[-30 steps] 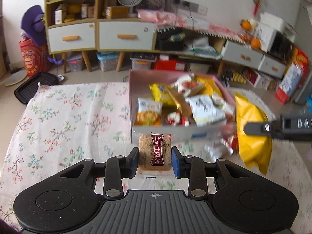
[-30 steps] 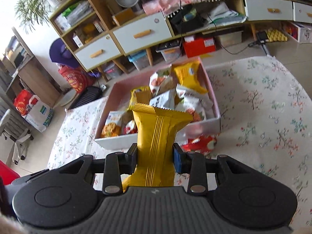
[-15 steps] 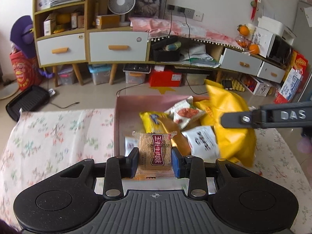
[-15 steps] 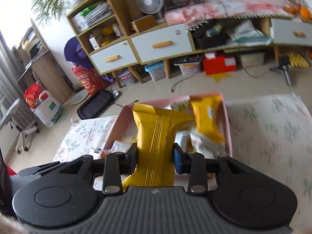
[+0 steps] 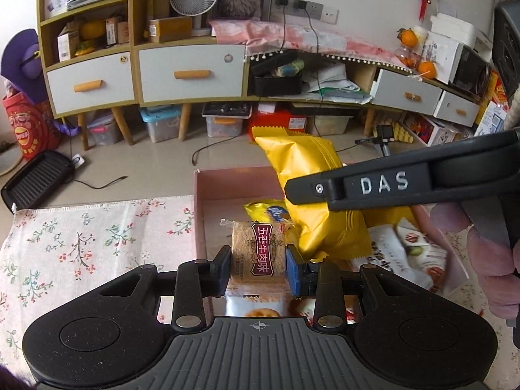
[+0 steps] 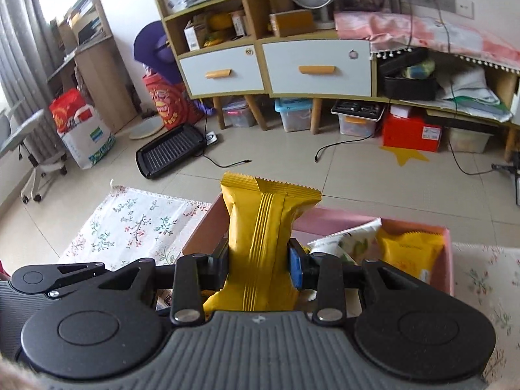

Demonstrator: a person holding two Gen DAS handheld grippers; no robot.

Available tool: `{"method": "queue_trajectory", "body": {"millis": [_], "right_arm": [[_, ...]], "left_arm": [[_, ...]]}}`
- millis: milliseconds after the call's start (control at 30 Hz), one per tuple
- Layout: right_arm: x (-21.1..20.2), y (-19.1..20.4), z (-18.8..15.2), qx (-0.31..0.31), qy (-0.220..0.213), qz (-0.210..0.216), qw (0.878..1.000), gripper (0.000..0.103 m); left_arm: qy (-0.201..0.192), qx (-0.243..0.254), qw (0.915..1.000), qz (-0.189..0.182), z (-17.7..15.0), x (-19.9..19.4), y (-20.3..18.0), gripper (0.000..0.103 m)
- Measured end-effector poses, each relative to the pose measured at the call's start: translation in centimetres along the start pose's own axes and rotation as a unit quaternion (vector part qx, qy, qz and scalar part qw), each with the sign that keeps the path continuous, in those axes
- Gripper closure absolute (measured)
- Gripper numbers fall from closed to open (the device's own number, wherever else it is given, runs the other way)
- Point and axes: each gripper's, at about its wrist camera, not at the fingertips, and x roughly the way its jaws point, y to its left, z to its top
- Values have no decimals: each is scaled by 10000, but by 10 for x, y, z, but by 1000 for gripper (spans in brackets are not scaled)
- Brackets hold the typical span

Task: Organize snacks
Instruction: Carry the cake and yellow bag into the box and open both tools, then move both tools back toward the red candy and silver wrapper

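Gripping a small tan cracker pack (image 5: 259, 255) with a maroon label, left gripper (image 5: 259, 268) has both pads pressed on the pack's sides, pack upright, held over the near-left part of the pink box (image 5: 227, 182). Right gripper (image 6: 260, 265) is clamped on a yellow snack bag (image 6: 263, 243) around its middle, crimped top edge pointing far, bag upright, above the box's near-left corner (image 6: 201, 230). In the left wrist view the same yellow bag (image 5: 305, 175) hangs just right of the cracker pack, right gripper's arm crossing in from the right. Box sits on a floral tablecloth (image 5: 81, 237) and holds more snacks: a yellow packet (image 6: 409, 256) at its far right, a white packet (image 5: 419, 253) near right. Cabinet with white drawers (image 5: 191, 73) stands far across the floor.
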Motion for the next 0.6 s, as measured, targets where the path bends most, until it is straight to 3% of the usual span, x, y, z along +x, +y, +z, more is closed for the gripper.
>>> {"method": "queue_trajectory", "body": {"millis": [167, 233, 300, 600], "right_arm": [[2, 5, -1, -131, 98, -73, 9998, 67], [-1, 3, 1, -32, 31, -106, 9999, 61], [-6, 1, 2, 93, -43, -68, 9999, 46], [-28, 10, 5, -39, -112, -93, 9999, 39]], "left_arm": [[-81, 13, 10000, -10, 1, 3, 4, 70], [-116, 12, 9999, -9, 1, 2, 4, 63], [-117, -20, 9999, -35, 1, 0, 4, 52], [-115, -54, 9999, -27, -1, -14, -3, 39]]}}
